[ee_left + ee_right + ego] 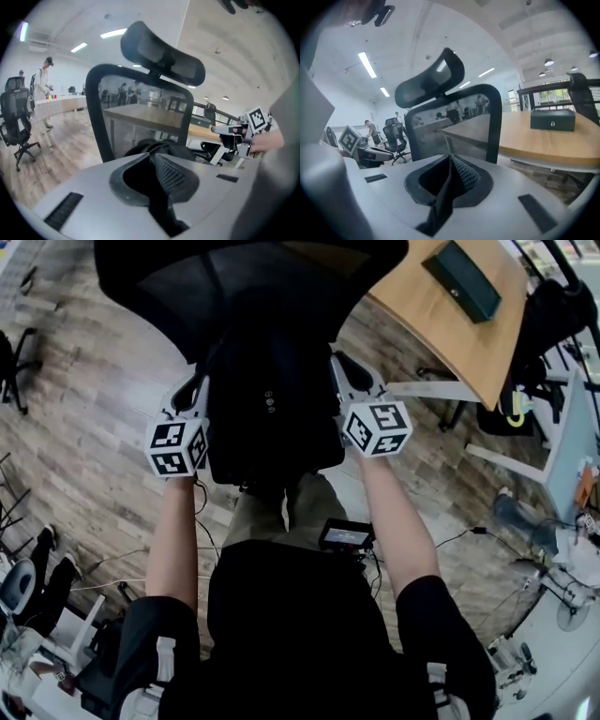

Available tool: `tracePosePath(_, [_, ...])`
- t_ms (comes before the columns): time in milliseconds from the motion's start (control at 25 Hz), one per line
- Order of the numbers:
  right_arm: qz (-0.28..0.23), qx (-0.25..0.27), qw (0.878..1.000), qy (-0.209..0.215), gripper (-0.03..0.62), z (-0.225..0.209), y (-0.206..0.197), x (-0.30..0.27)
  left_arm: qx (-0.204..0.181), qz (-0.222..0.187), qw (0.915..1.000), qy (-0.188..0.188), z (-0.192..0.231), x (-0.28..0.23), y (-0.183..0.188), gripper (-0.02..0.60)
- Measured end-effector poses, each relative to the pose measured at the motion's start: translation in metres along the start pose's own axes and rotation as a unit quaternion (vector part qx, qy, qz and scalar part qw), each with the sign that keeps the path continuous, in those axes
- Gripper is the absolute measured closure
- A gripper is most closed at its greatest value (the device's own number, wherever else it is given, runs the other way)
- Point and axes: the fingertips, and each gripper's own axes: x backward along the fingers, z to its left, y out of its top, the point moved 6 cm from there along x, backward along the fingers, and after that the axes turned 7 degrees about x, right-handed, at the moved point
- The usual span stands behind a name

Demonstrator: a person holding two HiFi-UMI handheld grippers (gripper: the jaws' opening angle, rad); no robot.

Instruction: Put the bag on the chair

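A black bag [267,418] hangs between my two grippers, just in front of a black mesh-backed chair [253,277]. My left gripper [195,392] is at the bag's left side and my right gripper [349,373] at its right. In the left gripper view the left gripper [155,174] is shut on a black bag strap [161,197], with the chair back [140,112] and headrest [161,54] close ahead. The right gripper [449,180] likewise pinches a black strap [440,206], facing the chair back [454,122]. The chair seat is hidden under the bag.
A wooden desk [469,334] with a dark box [461,279] stands right of the chair. Another office chair [14,362] is at the far left. Cables and gear lie on the floor at right [525,549]. A person [44,84] stands far off by a table.
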Motion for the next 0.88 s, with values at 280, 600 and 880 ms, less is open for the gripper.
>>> tracePosePath(280, [-0.124, 0.069, 0.989, -0.039, 0.583, 0.015, 0.084, 0.110, -0.052, -0.124, 0.9898, -0.045, -0.076, 0.080, 0.076, 0.578])
tracePosePath(600, [-0.160, 0.106, 0.981, -0.038, 0.583, 0.062, 0.089, 0.234, -0.090, -0.226, 0.9700, -0.007, -0.160, 0.209, 0.100, 0.578])
tracePosePath(880, [-0.225, 0.093, 0.970, -0.019, 0.583, 0.107, 0.090, 0.338, -0.101, -0.242, 0.9648, -0.017, -0.218, 0.297, 0.050, 0.578])
